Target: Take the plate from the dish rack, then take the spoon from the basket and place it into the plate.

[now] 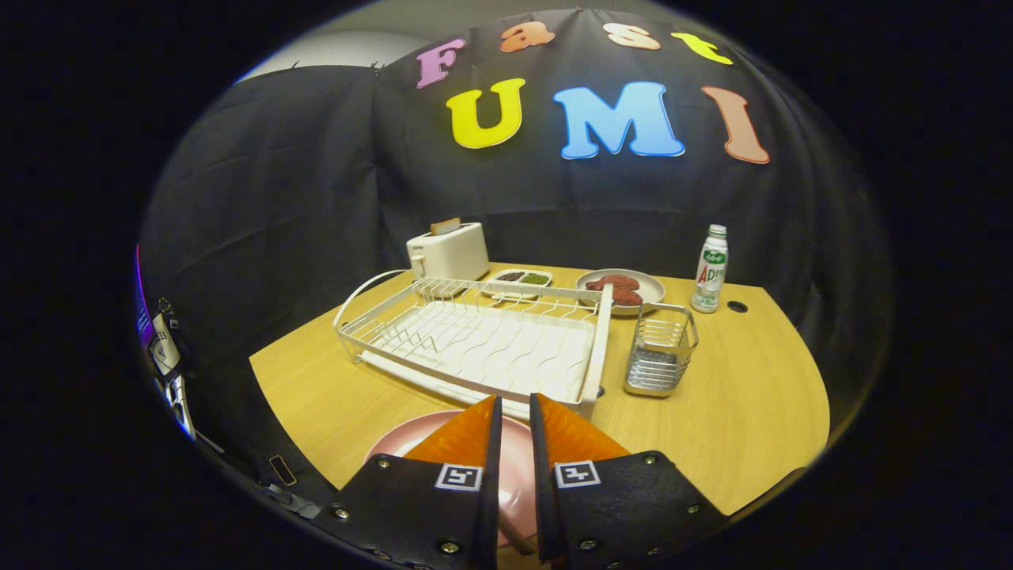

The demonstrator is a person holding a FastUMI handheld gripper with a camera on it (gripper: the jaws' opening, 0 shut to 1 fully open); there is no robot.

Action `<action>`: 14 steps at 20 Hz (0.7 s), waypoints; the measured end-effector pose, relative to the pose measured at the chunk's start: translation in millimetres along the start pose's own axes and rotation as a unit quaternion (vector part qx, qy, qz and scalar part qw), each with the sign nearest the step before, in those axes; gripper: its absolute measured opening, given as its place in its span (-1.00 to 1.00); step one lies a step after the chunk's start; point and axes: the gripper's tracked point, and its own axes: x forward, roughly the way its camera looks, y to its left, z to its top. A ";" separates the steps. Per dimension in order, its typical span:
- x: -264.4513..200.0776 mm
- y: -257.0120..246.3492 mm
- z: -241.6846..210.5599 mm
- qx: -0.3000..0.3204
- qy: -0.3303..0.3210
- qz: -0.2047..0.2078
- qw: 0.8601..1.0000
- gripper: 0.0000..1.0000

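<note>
The claw (514,400) is seen low over the near edge of the table (752,396), its two fingers drawn close with only a narrow gap left between them. Down in that gap, near the finger roots, a thin pale sliver is glimpsed; what it is cannot be told, nor whether both fingers press on it, so the claw's grip cannot be told either.

Under and between the fingers a pink plate (514,467) is laid flat on the table, its far rim showing just left of the fingertips. The spoon cannot be made out with any certainty — the pale sliver may be part of it, but that is not clear.

Just beyond the fingertips the white dish rack (475,340) is set on the table, its near edge close to the plate's far rim; no dishes are seen standing in it. To the right of the rack, just beside its right end, a wire basket (661,348) stands upright; its contents cannot be made out.

Farther back, behind the rack, a white toaster (447,252) is placed at the far left with a slice showing from its slot. To its right a small divided tray (518,279) with dark and green fillings is seen, then a grey dish (621,289) holding reddish-brown food. At the far right a bottle (710,269) with a green and white label stands upright, and a small dark hole (737,305) is cut in the tabletop just beside it.
</note>
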 end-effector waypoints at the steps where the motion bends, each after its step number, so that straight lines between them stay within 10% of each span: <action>1: -2.4 -7.9 8.1 0.001 -0.011 -0.015 1.000 -0.62; 11: -34.3 -92.7 108.8 0.030 -0.120 -0.146 0.981 -0.54; 14: -39.6 -112.1 126.9 0.036 -0.142 -0.162 0.976 -0.25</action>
